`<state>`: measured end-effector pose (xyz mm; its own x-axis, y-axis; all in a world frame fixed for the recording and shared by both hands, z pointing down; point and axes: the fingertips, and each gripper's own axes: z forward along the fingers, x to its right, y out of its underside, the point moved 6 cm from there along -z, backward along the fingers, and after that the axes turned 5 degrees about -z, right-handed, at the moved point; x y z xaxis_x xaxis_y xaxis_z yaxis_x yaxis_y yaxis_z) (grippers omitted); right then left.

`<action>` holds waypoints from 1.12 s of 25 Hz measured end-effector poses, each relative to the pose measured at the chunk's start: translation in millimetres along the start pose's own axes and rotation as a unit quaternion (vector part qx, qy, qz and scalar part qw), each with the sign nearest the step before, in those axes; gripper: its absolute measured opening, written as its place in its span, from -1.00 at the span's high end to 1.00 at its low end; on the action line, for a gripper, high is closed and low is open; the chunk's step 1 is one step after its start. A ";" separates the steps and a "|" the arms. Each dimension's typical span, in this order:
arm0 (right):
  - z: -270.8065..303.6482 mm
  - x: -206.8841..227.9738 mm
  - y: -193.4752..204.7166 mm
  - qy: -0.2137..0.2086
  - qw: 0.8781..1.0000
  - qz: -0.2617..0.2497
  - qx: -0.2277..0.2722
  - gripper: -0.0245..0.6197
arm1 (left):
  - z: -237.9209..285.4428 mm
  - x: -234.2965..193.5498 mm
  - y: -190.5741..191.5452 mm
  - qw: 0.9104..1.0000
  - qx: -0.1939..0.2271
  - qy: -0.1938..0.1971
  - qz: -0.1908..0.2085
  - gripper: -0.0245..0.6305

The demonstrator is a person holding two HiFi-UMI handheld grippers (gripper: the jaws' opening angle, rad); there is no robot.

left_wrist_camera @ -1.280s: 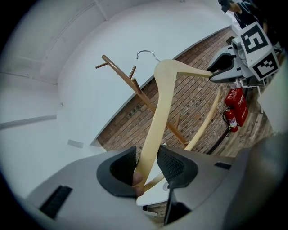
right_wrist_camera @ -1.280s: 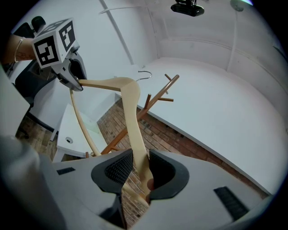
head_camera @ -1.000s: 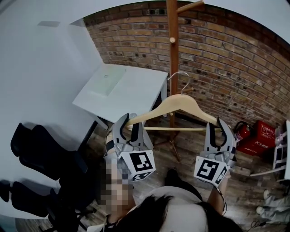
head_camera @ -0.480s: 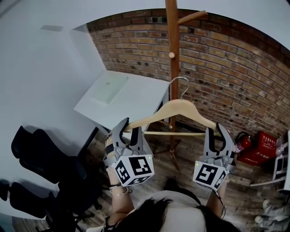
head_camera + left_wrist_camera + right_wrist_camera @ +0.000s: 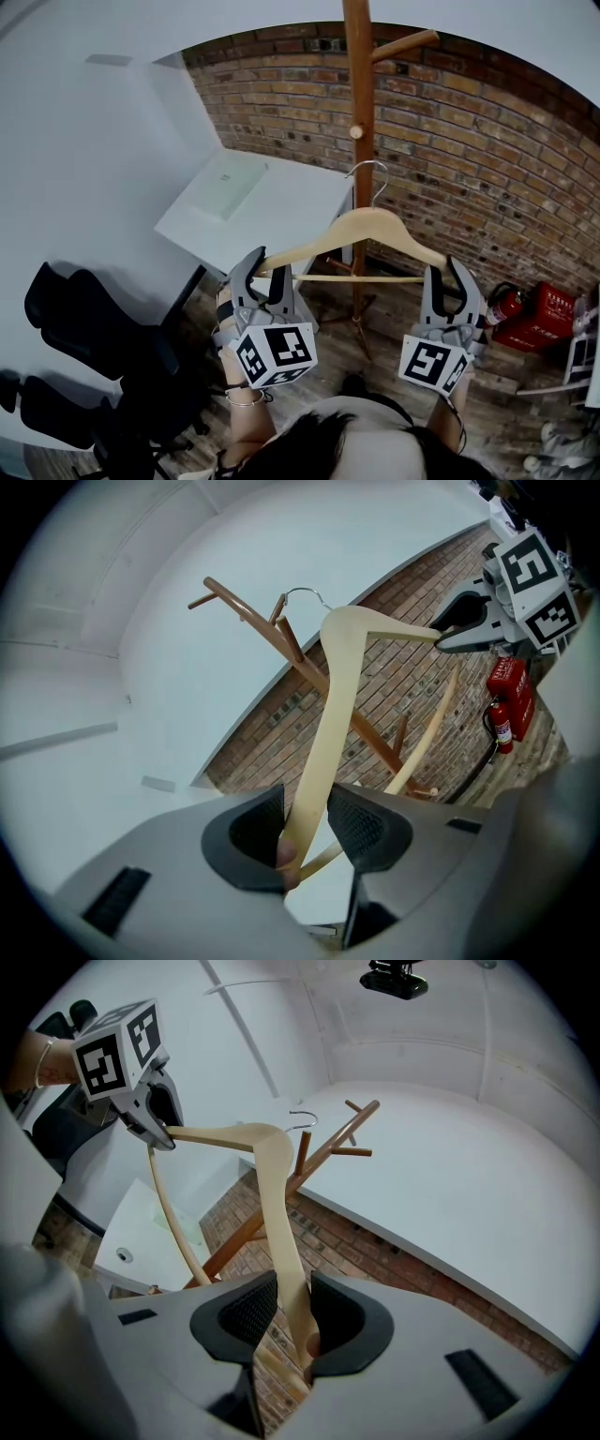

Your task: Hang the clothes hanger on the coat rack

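A pale wooden clothes hanger (image 5: 373, 225) with a metal hook (image 5: 371, 173) hangs in the air, level, held by both ends. My left gripper (image 5: 265, 268) is shut on its left arm tip and my right gripper (image 5: 450, 273) on its right tip. The left gripper view has the hanger arm (image 5: 323, 752) running up from between the pads (image 5: 253, 832); the right gripper view shows the other arm (image 5: 281, 1222) clamped the same way. The brown wooden coat rack pole (image 5: 358, 94) stands just behind the hook, with a slanted peg (image 5: 405, 45) higher up and a knob (image 5: 356, 132) just above the hook.
A brick wall (image 5: 487, 141) backs the rack. A white table (image 5: 272, 211) stands to the left of the pole, black chairs (image 5: 84, 328) at lower left, red fire extinguishers (image 5: 539, 314) on the floor at right. The rack's legs (image 5: 361, 314) spread below the hanger.
Both grippers have carried the hanger forward toward the rack pole and slightly up. Both still grip the hanger's ends as before.
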<state>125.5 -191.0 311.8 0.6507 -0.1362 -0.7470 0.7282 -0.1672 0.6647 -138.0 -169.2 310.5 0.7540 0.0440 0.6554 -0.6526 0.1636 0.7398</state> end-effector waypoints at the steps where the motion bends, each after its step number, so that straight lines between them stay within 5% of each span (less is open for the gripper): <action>1: 2.1 0.2 -0.3 0.001 1.000 0.000 0.002 0.53 | 1.7 -0.3 0.3 1.000 0.000 -0.001 0.000 0.47; 28: 50.6 21.5 -3.8 -0.009 0.999 -0.015 0.034 0.53 | 34.4 -7.5 -14.4 0.999 -0.011 -0.023 -0.023 0.47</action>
<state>125.8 -242.6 292.8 0.6238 -0.1483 -0.7674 0.7305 -0.2384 0.6400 -136.9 -205.9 300.2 0.7786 -0.0089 0.6274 -0.6153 0.1851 0.7662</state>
